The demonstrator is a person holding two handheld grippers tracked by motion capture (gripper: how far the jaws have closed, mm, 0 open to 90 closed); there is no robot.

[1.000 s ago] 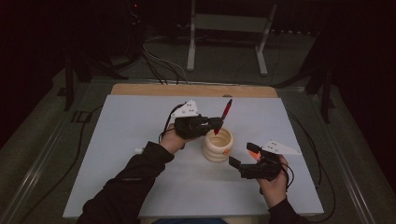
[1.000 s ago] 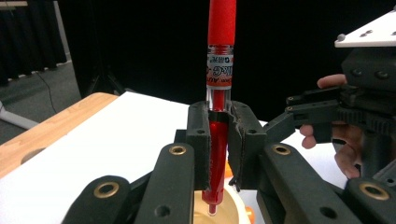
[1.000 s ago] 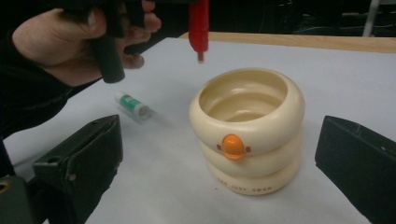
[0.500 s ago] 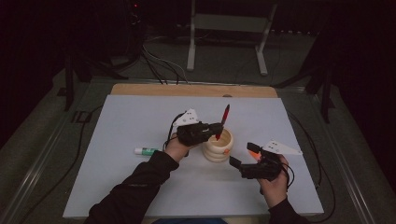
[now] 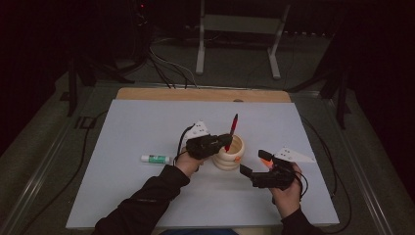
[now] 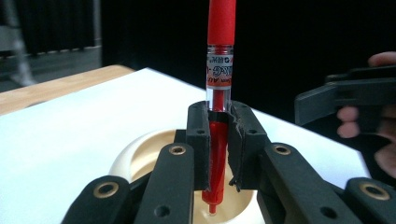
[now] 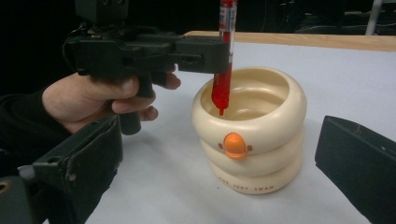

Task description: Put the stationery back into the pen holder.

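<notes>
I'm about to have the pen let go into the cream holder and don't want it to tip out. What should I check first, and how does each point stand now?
1. Left tongs clamped on the red pen: ok.
2. Pen upright: ok.
3. Pen tip inside the rim of the cream holder: ok.
4. Tip resting on the holder's bottom: cannot tell.
5. Right tongs open and apart from the holder: ok.
6. Glue stick lying away from the holder: ok.
</notes>
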